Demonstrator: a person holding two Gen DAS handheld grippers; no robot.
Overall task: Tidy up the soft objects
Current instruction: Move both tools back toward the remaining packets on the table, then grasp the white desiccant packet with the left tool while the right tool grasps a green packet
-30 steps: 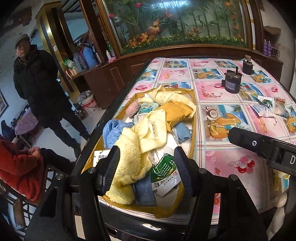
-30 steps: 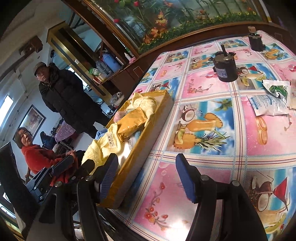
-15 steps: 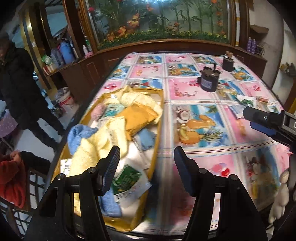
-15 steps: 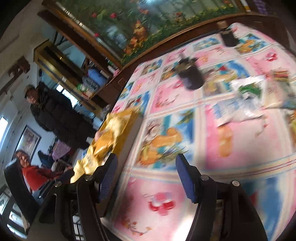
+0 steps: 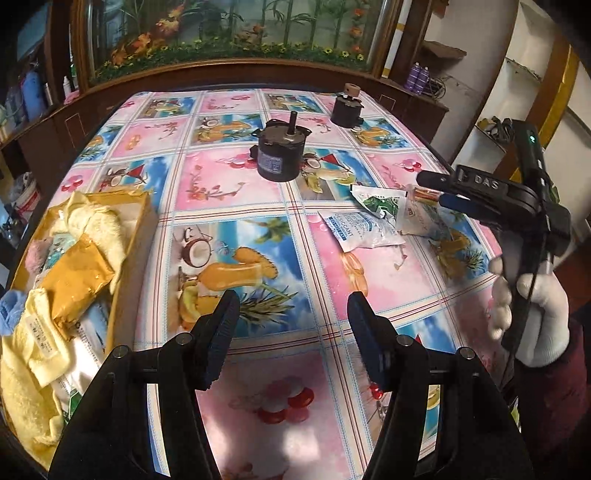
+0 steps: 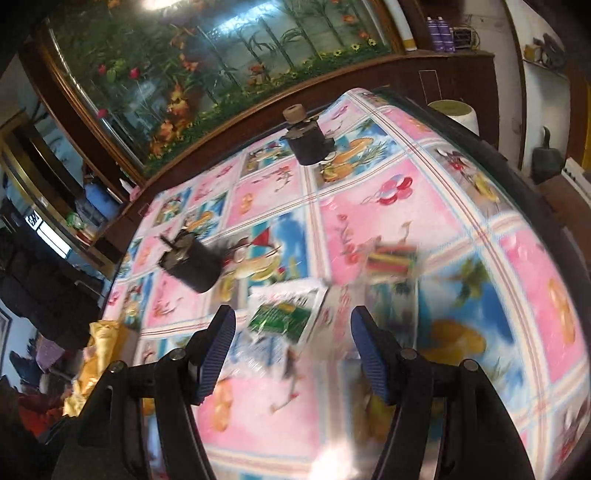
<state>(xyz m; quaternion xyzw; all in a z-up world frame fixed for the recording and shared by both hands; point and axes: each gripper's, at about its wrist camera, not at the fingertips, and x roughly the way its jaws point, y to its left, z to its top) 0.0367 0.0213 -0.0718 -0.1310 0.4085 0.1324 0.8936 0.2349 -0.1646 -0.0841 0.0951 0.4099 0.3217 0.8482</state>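
Note:
A yellow box (image 5: 133,236) at the table's left edge holds yellow towels (image 5: 96,221), a blue cloth (image 5: 11,310), an orange-yellow packet (image 5: 75,277) and printed sachets. Several soft sachets lie on the table's right side: a white desiccant packet (image 5: 356,230), a green-printed one (image 5: 376,201) (image 6: 284,314) and a striped one (image 6: 391,260). My left gripper (image 5: 291,325) is open and empty above the table's near middle. My right gripper (image 6: 291,339) is open and empty, just above the green-printed sachet; it also shows in the left wrist view (image 5: 436,184), near the sachets.
Two dark cylindrical motors stand on the flowered tablecloth: one mid-table (image 5: 279,155) (image 6: 192,264), one at the far right (image 5: 347,109) (image 6: 306,142). A large aquarium cabinet (image 5: 229,33) lines the far edge. The box's corner shows at the right wrist view's left (image 6: 99,343).
Both grippers have swung right, away from the box. The left now looks over the table's middle; the right has come close over the sachets. Both stayed open.

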